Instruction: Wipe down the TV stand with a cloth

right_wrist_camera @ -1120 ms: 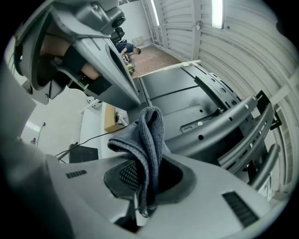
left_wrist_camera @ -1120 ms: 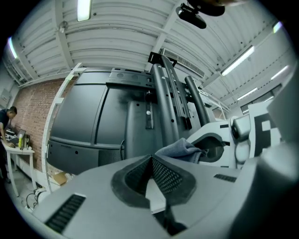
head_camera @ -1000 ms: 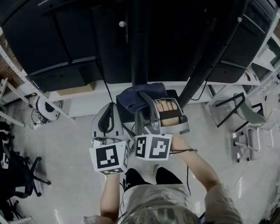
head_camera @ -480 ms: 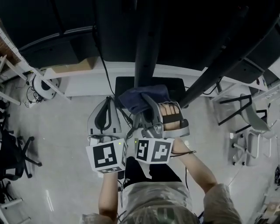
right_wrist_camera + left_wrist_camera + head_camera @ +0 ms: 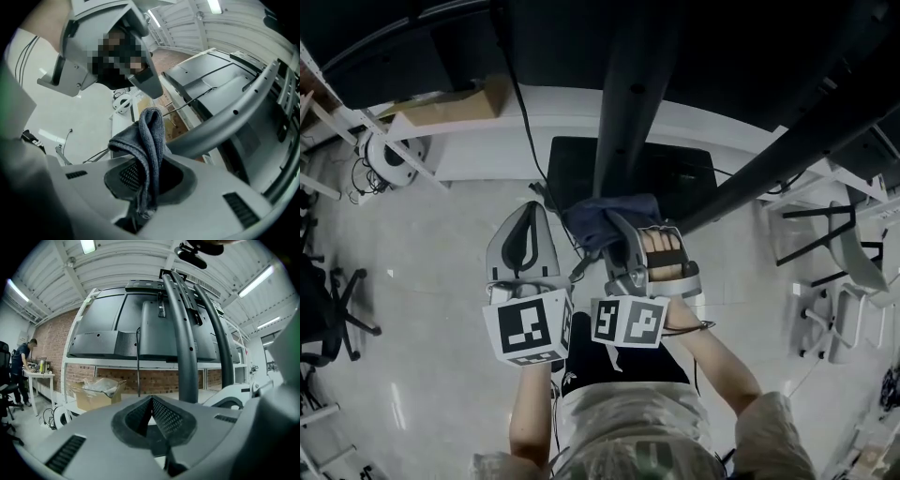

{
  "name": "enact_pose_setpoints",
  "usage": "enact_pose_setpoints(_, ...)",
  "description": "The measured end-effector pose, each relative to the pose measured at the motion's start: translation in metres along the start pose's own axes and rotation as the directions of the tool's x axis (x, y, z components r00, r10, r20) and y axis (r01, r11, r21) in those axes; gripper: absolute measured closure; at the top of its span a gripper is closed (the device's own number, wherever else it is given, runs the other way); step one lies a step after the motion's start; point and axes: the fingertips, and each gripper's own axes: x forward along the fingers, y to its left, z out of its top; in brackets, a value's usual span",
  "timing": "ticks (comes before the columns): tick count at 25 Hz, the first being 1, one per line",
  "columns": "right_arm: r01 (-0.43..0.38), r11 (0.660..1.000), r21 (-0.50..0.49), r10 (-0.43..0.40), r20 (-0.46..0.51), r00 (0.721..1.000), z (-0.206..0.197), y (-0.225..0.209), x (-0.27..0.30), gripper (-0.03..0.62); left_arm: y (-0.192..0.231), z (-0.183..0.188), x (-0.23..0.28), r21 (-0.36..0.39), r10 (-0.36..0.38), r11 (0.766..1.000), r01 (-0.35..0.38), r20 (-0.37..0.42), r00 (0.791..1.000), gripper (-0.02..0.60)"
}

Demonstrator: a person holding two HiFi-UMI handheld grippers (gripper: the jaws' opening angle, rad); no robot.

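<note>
The TV stand's black centre post [image 5: 623,103] rises from a dark base plate [image 5: 675,173], and a second black leg [image 5: 787,155] slants off to the right. My right gripper [image 5: 614,223] is shut on a dark blue-grey cloth [image 5: 602,214], which bunches just in front of the post's foot. In the right gripper view the cloth [image 5: 149,140] hangs folded out of the right gripper [image 5: 146,176], beside a curved stand leg [image 5: 234,117]. My left gripper [image 5: 528,208] is alongside, shut and empty. Its view shows the left gripper [image 5: 151,401] aimed at the stand's posts [image 5: 183,338].
A white shelf rail [image 5: 534,108] runs behind the stand, with a cardboard box [image 5: 96,392] under it. Cables [image 5: 546,192] lie near the base plate. White chairs [image 5: 839,281] stand at the right, a black office chair [image 5: 323,309] at the left. A person [image 5: 21,362] stands far left.
The stand's base plate has slid down the head view toward both grippers. The cloth stays pinched in the right gripper, and the left gripper remains beside it.
</note>
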Motion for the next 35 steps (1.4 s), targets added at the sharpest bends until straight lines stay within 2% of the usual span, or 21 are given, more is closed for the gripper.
enact_pose_setpoints(15, -0.142, 0.99, -0.013, 0.141, -0.067, 0.988, -0.067, 0.126, 0.047, 0.537, 0.001, -0.059, 0.017, -0.003, -0.023, 1.0, 0.023, -0.02, 1.0, 0.568)
enact_pose_setpoints(25, -0.256, 0.966, -0.029, 0.248, -0.154, 0.956, -0.108, 0.184, 0.069, 0.537, 0.009, -0.067, 0.029, 0.031, -0.001, 1.0, 0.002, -0.022, 1.0, 0.568)
enact_pose_setpoints(28, -0.276, 0.961, -0.015, 0.27, -0.171, 0.948, -0.105, 0.174, 0.066, 0.537, 0.016, -0.049, 0.032, 0.039, 0.011, 0.999, -0.01, -0.025, 1.0, 0.568)
enact_pose_setpoints(31, -0.251, 0.967, 0.044, 0.255, -0.147, 0.956, -0.08, 0.13, 0.044, 0.537, 0.019, -0.021, 0.03, 0.042, -0.004, 0.999, 0.006, -0.046, 0.999, 0.568)
enact_pose_setpoints(33, -0.213, 0.961, 0.176, 0.234, -0.109, 0.966, -0.055, 0.08, 0.012, 0.537, 0.016, 0.006, 0.017, 0.032, -0.019, 0.999, 0.021, -0.055, 0.998, 0.568)
enact_pose_setpoints(35, -0.154, 0.918, 0.364, 0.19, -0.065, 0.98, -0.032, 0.011, -0.025, 0.537, 0.009, 0.044, 0.004, 0.026, -0.035, 0.999, 0.037, -0.056, 0.998, 0.568)
